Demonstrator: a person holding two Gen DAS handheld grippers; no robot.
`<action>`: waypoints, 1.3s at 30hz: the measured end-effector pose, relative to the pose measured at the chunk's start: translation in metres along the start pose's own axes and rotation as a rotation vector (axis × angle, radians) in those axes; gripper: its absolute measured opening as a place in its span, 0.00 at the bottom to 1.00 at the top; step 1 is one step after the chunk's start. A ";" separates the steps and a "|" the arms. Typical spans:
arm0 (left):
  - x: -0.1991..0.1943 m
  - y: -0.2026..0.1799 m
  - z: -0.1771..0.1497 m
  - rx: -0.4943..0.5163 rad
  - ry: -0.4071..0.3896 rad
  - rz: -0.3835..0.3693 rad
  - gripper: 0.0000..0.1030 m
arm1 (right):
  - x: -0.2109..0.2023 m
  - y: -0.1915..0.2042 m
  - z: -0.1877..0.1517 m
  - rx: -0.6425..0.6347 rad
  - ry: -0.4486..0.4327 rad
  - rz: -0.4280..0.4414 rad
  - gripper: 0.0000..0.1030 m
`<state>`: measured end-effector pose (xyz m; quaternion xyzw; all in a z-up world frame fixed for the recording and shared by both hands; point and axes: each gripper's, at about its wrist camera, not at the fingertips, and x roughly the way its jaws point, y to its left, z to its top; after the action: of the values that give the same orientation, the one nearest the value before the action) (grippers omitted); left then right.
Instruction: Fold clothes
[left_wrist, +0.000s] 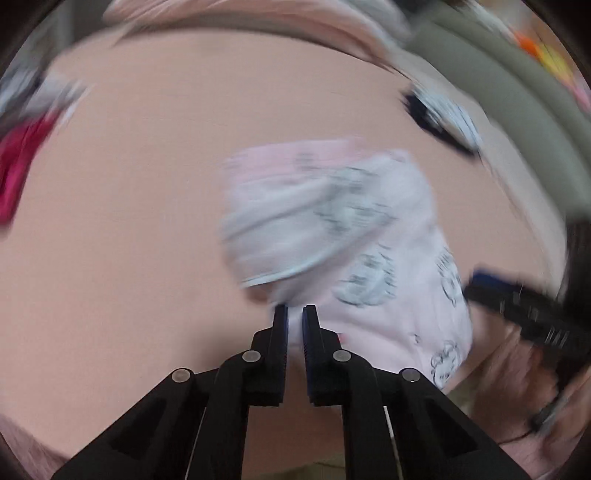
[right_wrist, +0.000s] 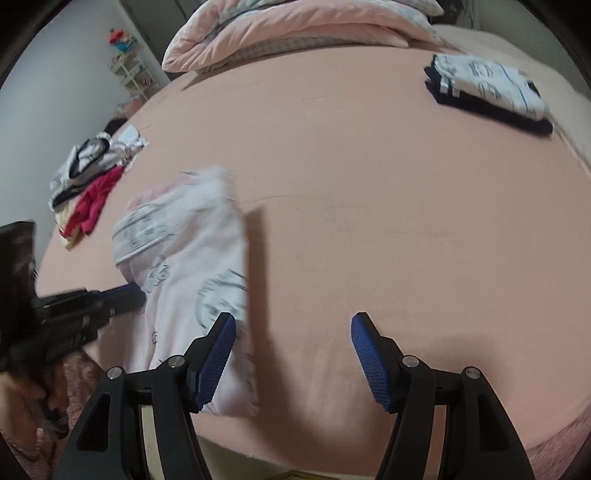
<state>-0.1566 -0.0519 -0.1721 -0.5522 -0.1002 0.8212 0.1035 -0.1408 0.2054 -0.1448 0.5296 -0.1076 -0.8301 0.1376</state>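
A pale pink garment with grey cartoon prints lies crumpled and partly lifted on the peach bed sheet. My left gripper is shut on the garment's near edge, with cloth pinched between its fingers. In the right wrist view the same garment sits at the left, and the left gripper reaches into it from the left. My right gripper stands open just above the sheet. Its left finger overlaps the garment's right edge and its pads press on nothing. That gripper shows blurred at the right edge of the left wrist view.
A folded navy and white stack lies at the far right of the bed. A pile of unfolded clothes with a red piece sits at the left edge. A rolled pink quilt lies along the far side. The bed's front edge runs just below the grippers.
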 end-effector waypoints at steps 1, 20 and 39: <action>-0.004 0.019 0.002 -0.067 -0.027 -0.030 0.08 | 0.001 -0.004 0.001 0.023 0.005 0.036 0.63; -0.008 -0.054 0.044 0.105 -0.105 -0.598 0.15 | -0.040 -0.039 0.009 0.198 -0.204 0.277 0.62; 0.014 0.007 0.050 0.132 -0.039 -0.082 0.33 | 0.046 0.045 0.027 -0.099 0.000 0.095 0.62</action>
<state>-0.2088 -0.0569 -0.1676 -0.5236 -0.0702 0.8316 0.1714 -0.1790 0.1484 -0.1582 0.5164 -0.0912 -0.8270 0.2028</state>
